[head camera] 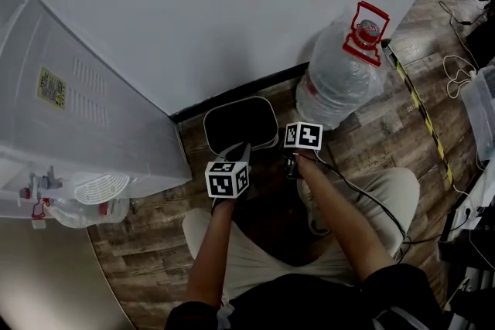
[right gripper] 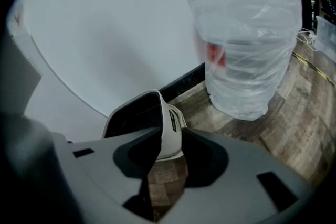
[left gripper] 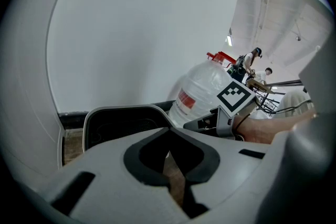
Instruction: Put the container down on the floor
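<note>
The container (head camera: pixel 271 120), a small bin with a white rim and a black inside, stands on the wood floor against the wall's black skirting. My left gripper (head camera: pixel 240 151) hangs just before its front rim, jaws together with nothing between them. In the left gripper view the bin's rim (left gripper: pixel 126 110) runs just past the left gripper (left gripper: pixel 169 136). My right gripper (head camera: pixel 300 137) is off the bin's right front corner. In the right gripper view the right gripper (right gripper: pixel 170 136) stands narrowly open, with the bin's white side (right gripper: pixel 169 124) showing beyond the gap, apart from it.
A large clear water bottle (head camera: pixel 340 77) with a red handle stands right of the bin. A white water dispenser (head camera: pixel 69 112) fills the left. Cables (head camera: pixel 458 73) and yellow-black tape (head camera: pixel 421 108) lie at the right. The person's knees are beneath the grippers.
</note>
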`<state>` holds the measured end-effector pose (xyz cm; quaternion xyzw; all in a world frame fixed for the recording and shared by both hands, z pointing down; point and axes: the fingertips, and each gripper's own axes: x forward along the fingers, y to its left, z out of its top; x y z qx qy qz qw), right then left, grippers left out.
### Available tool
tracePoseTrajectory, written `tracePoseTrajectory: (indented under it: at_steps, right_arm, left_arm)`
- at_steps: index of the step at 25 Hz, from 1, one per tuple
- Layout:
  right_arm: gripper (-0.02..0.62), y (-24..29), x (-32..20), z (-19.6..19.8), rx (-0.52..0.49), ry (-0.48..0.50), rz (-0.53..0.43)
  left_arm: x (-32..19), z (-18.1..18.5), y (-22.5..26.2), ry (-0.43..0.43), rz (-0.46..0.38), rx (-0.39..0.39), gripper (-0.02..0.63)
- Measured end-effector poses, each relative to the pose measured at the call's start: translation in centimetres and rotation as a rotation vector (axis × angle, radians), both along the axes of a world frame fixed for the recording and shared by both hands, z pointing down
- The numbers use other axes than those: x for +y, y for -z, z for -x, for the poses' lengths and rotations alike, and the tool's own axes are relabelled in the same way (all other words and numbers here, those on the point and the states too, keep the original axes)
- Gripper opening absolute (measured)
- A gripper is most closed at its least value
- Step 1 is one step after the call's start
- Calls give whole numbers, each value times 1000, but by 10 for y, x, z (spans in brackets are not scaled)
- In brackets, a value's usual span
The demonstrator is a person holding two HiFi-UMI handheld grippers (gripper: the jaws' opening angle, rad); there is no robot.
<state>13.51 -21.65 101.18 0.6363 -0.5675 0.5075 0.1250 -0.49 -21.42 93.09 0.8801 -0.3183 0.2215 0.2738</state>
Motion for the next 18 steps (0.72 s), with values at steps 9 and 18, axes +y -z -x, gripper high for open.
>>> tracePoseTrajectory:
  at_steps: [9, 18]
  right_arm:
    - [107, 51, -19, 4, 26, 29, -73]
    - [47, 106, -27, 33, 66, 122, -192]
  left_arm:
    - [-11, 6, 35, 28, -56, 33, 17]
    - [-25, 25, 85, 93, -142, 62, 17]
